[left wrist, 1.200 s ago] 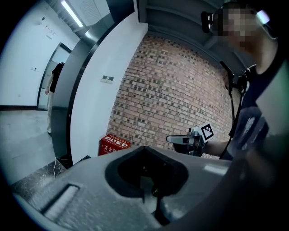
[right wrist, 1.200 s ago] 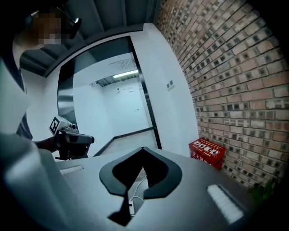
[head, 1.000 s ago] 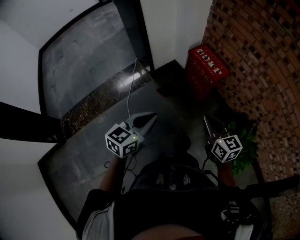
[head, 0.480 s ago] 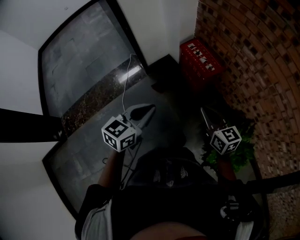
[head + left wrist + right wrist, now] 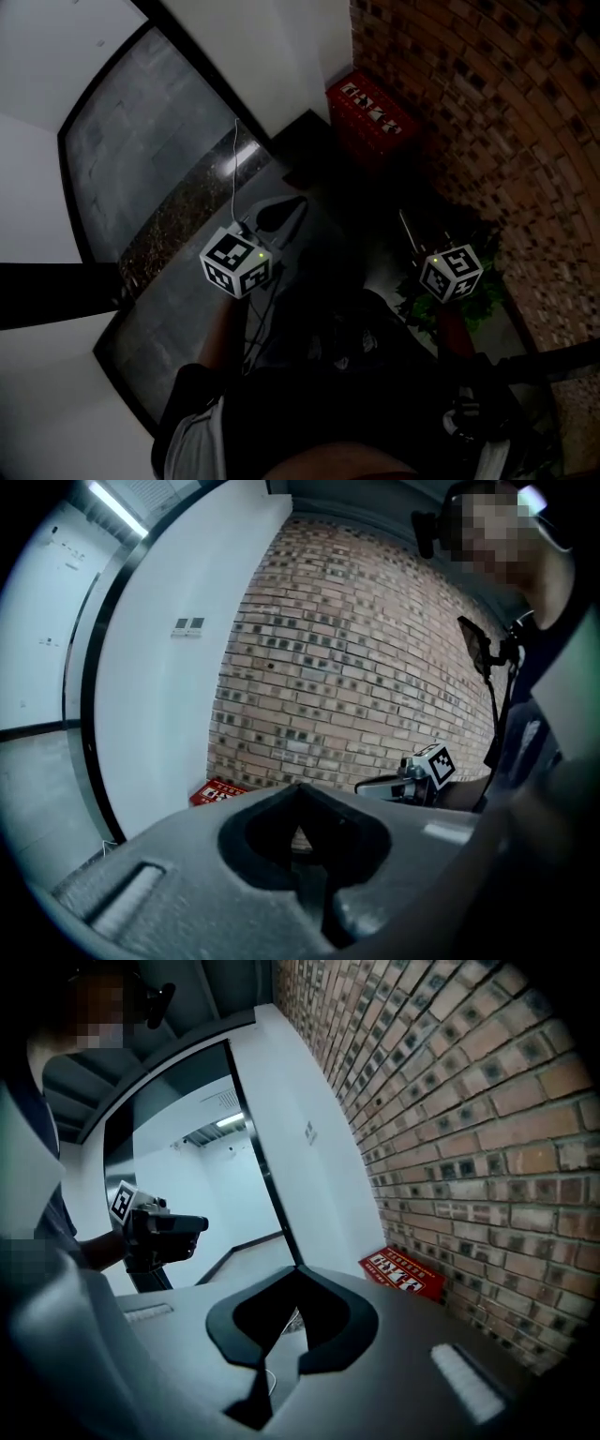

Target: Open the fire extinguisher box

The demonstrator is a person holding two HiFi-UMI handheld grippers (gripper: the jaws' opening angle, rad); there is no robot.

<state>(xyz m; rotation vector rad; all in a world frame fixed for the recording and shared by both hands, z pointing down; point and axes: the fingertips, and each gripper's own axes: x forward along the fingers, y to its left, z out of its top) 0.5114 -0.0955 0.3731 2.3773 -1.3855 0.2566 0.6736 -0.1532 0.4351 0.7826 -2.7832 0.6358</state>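
Observation:
The red fire extinguisher box point(image 5: 370, 114) stands on the dark floor against the brick wall, in the corner by the white wall. It also shows as a red box point(image 5: 217, 792) low in the left gripper view, and as a red box point(image 5: 403, 1272) at the wall's foot in the right gripper view. My left gripper point(image 5: 298, 202) is held in the air, shut and empty, well short of the box. The right gripper point(image 5: 403, 217) is also shut with nothing in it and points toward the box from nearer the brick wall. Neither touches the box.
The brick wall point(image 5: 487, 112) runs along the right. A green plant point(image 5: 473, 305) sits under the right hand. A white cable point(image 5: 234, 164) rises from the left gripper. A black-framed panel point(image 5: 141, 159) and white walls close the left side.
Both grippers have travelled forward toward the corner. The red box has shifted leftward in the head view and sits closer to them. Both pairs of jaws stayed shut.

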